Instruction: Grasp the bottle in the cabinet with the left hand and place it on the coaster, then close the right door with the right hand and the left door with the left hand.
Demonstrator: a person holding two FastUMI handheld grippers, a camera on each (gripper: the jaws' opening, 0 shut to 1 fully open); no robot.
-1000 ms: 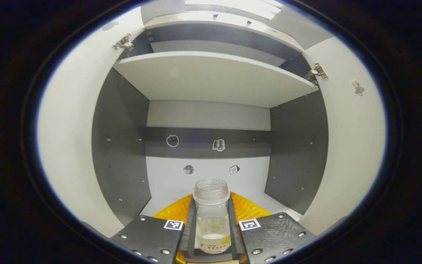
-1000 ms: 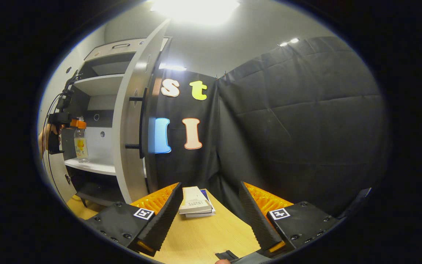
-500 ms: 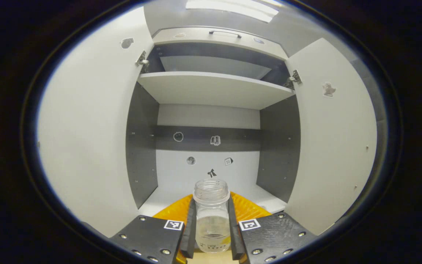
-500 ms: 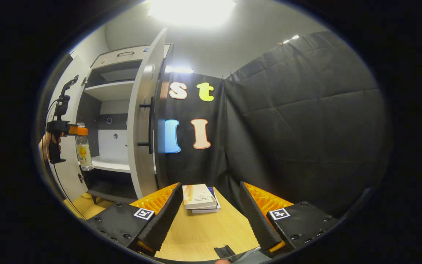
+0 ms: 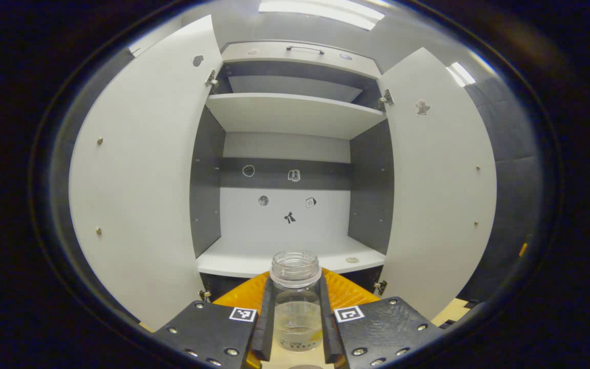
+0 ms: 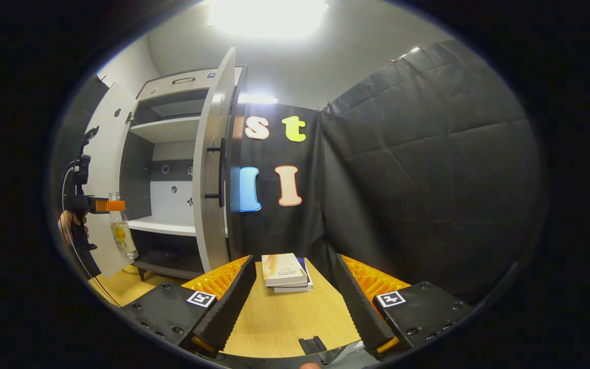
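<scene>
Cabinet [image 5: 285, 115] open; left gripper [image 5: 296, 318] clamps bottle [image 5: 296, 302]

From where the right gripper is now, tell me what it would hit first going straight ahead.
Probably the books on the table: they lie dead ahead between the open fingers of the right gripper. If it passed above them, the black cloth wall would come next; depth is unclear.

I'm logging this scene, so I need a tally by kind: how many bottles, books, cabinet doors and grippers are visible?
Bottle: 1
Books: 2, stacked on the table
Cabinet doors: 2, left door and right door, both open
Grippers: 2, left gripper and right gripper
Total: 7
</scene>
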